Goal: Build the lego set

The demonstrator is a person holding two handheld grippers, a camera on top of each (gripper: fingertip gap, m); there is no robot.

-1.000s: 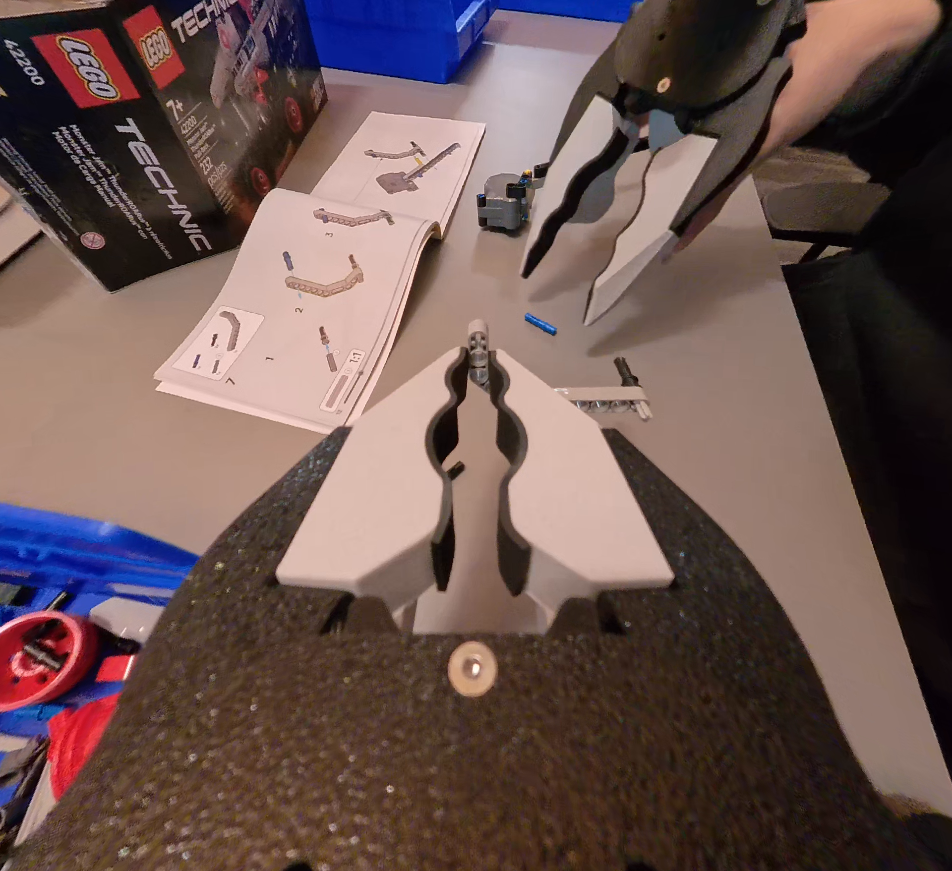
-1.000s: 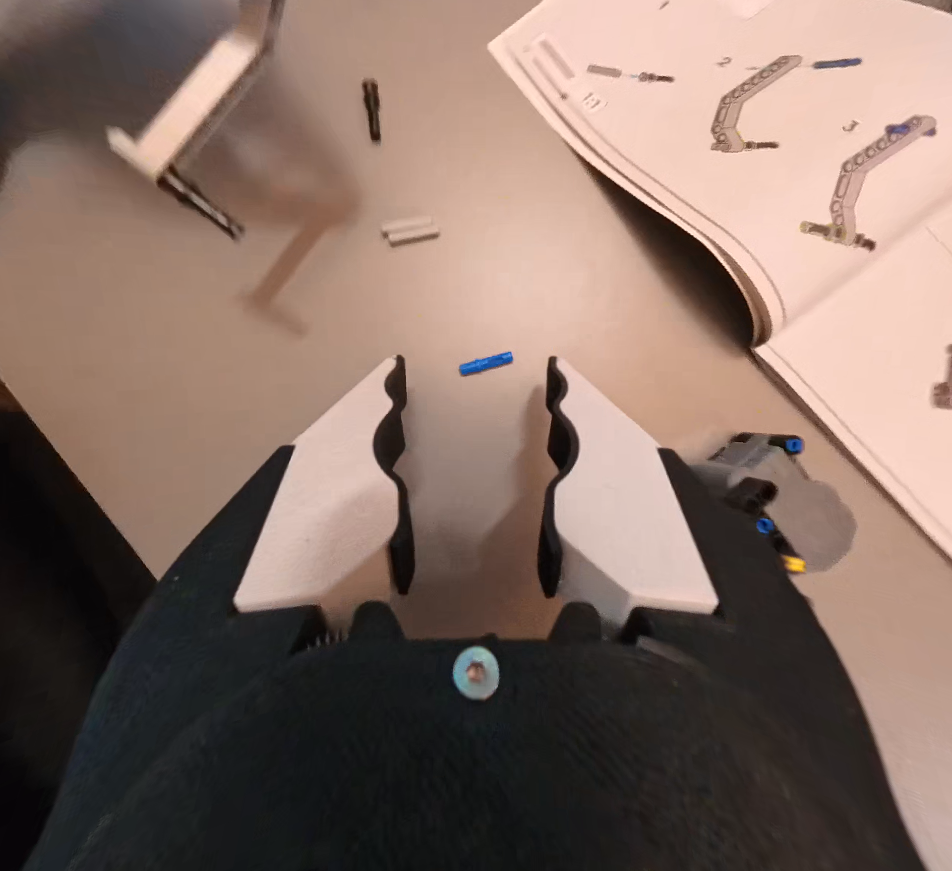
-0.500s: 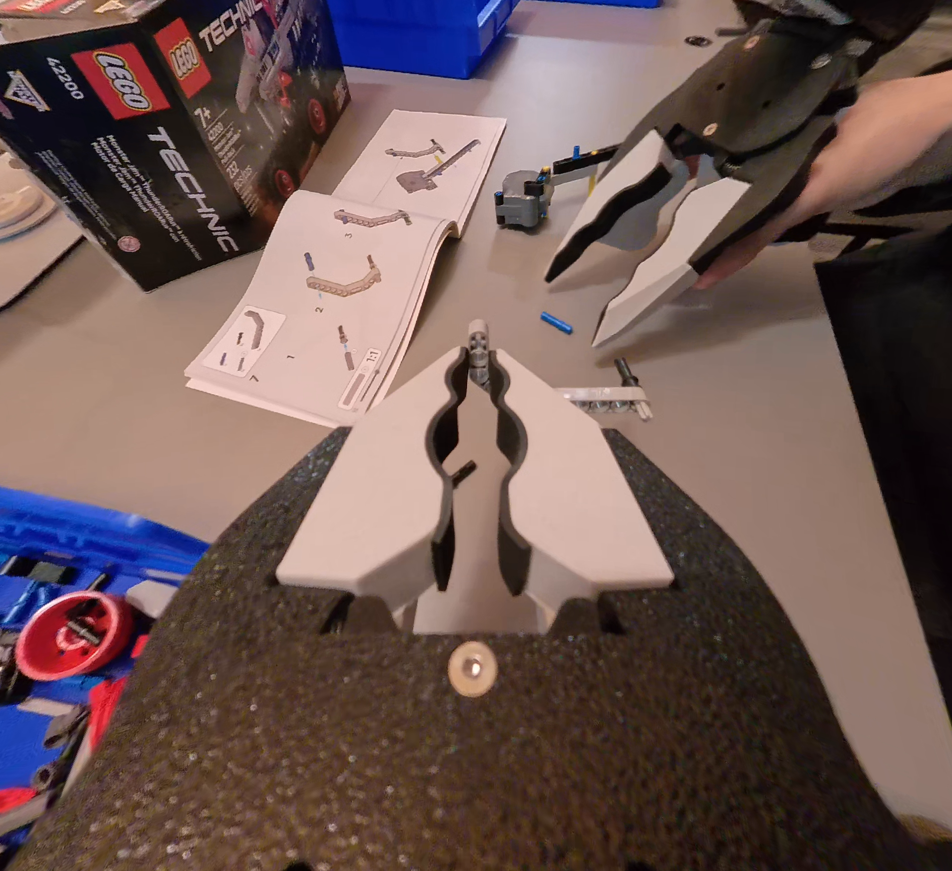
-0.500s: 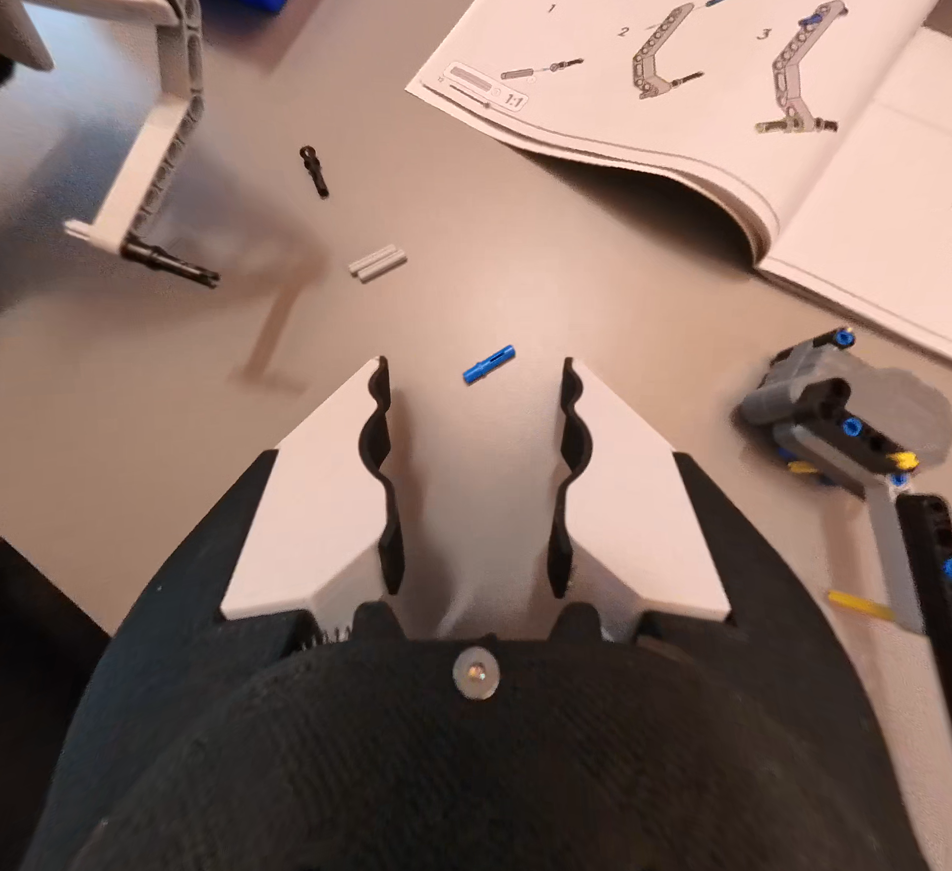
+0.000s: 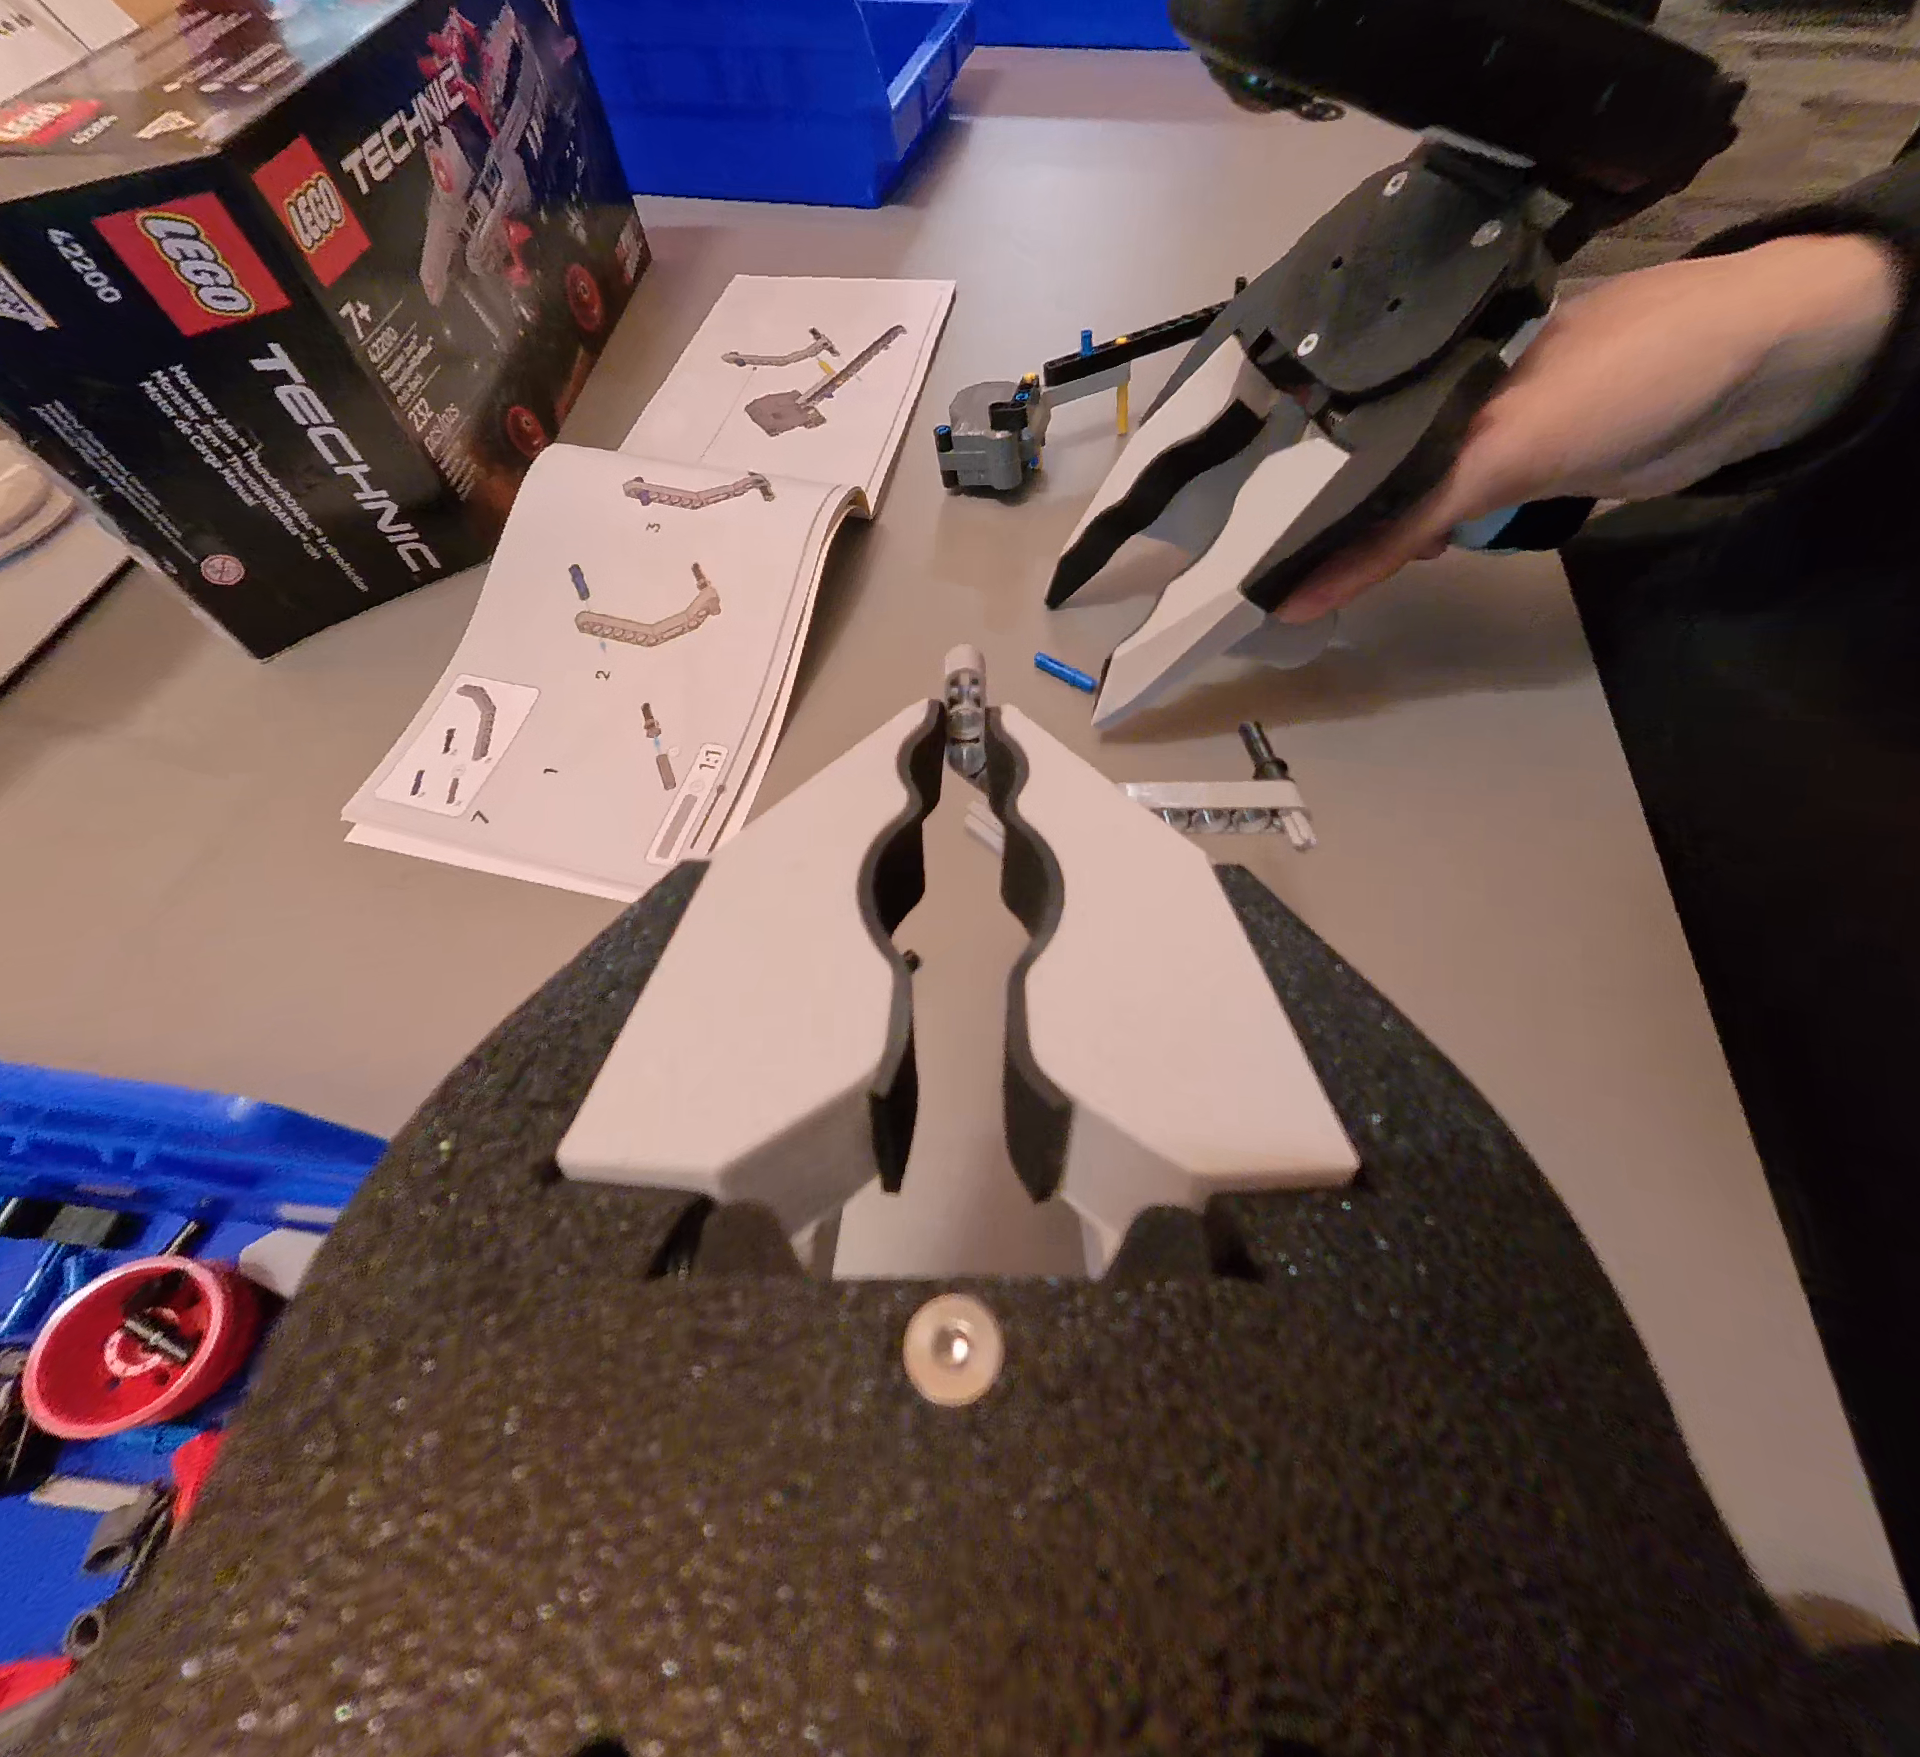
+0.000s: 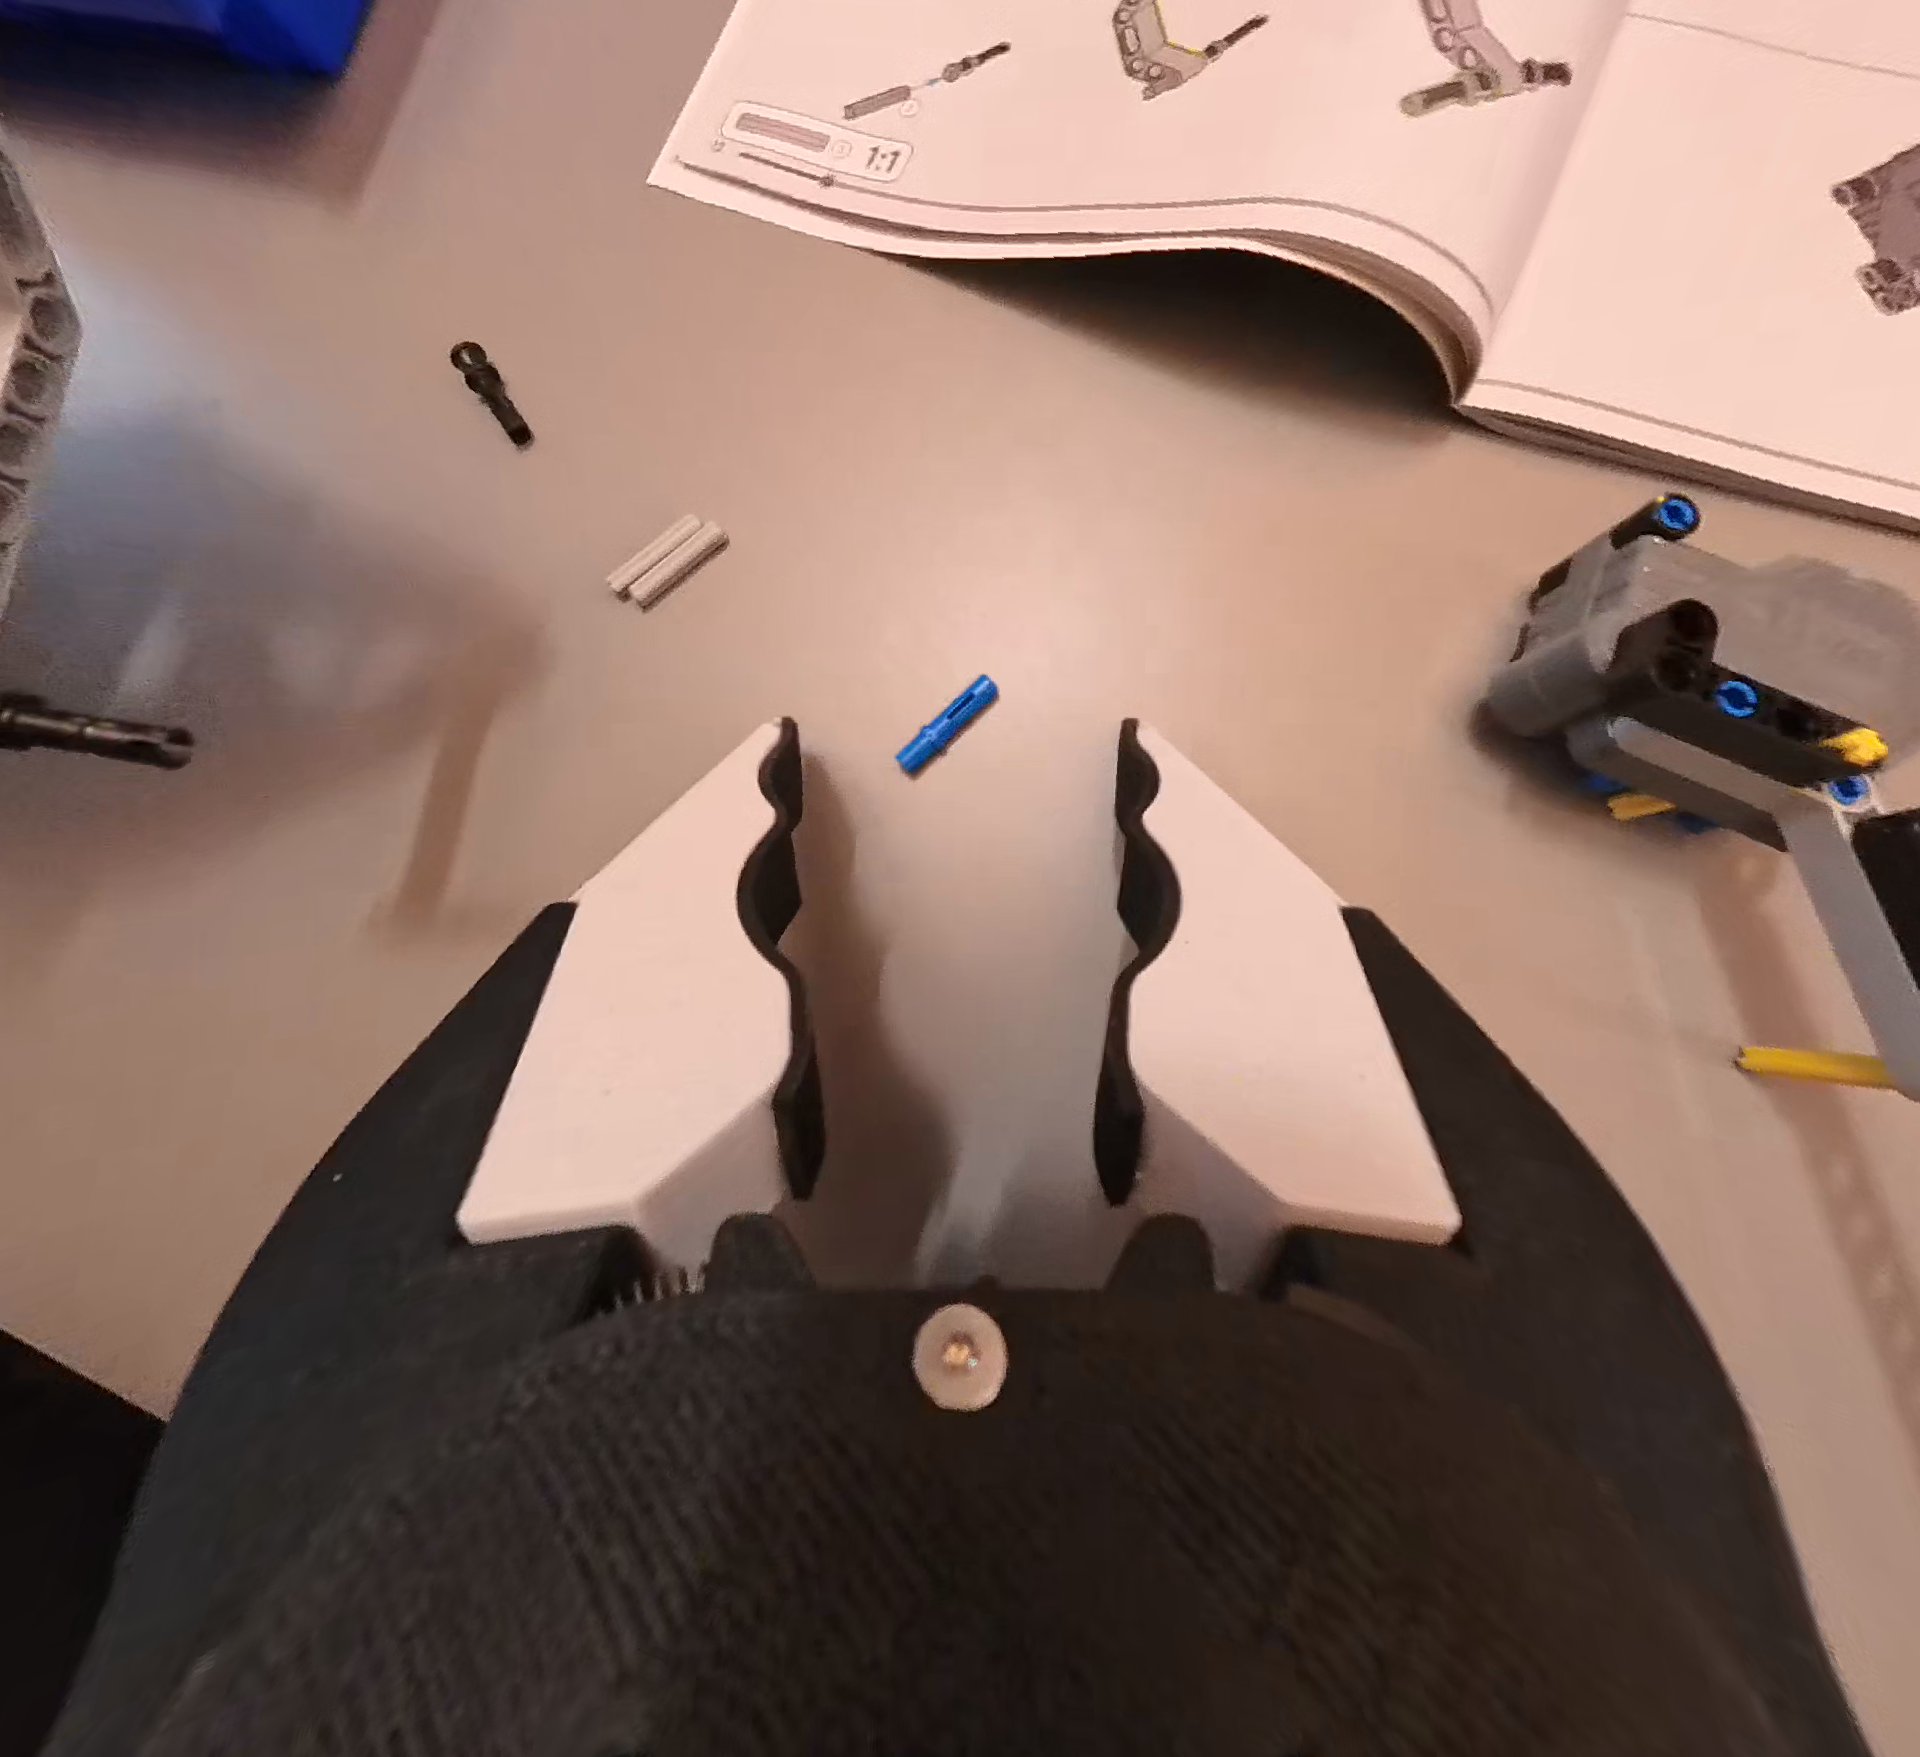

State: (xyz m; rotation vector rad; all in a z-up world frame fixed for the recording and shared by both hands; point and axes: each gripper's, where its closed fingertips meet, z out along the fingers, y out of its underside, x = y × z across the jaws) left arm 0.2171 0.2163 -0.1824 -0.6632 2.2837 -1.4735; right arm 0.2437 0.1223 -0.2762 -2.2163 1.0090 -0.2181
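The right gripper (image 6: 961, 741), fingers open and empty, has descended toward the blue pin (image 6: 947, 726) on the counter (image 6: 1039, 460); the left gripper (image 5: 964, 720) stays clamped on a grey beam (image 5: 966, 684), likely awaiting it.

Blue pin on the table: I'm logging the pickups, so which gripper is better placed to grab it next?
The right gripper, probably. It is open and empty, with the blue pin lying loose just past its fingertips. The left gripper is shut on a grey beam, so it is occupied.
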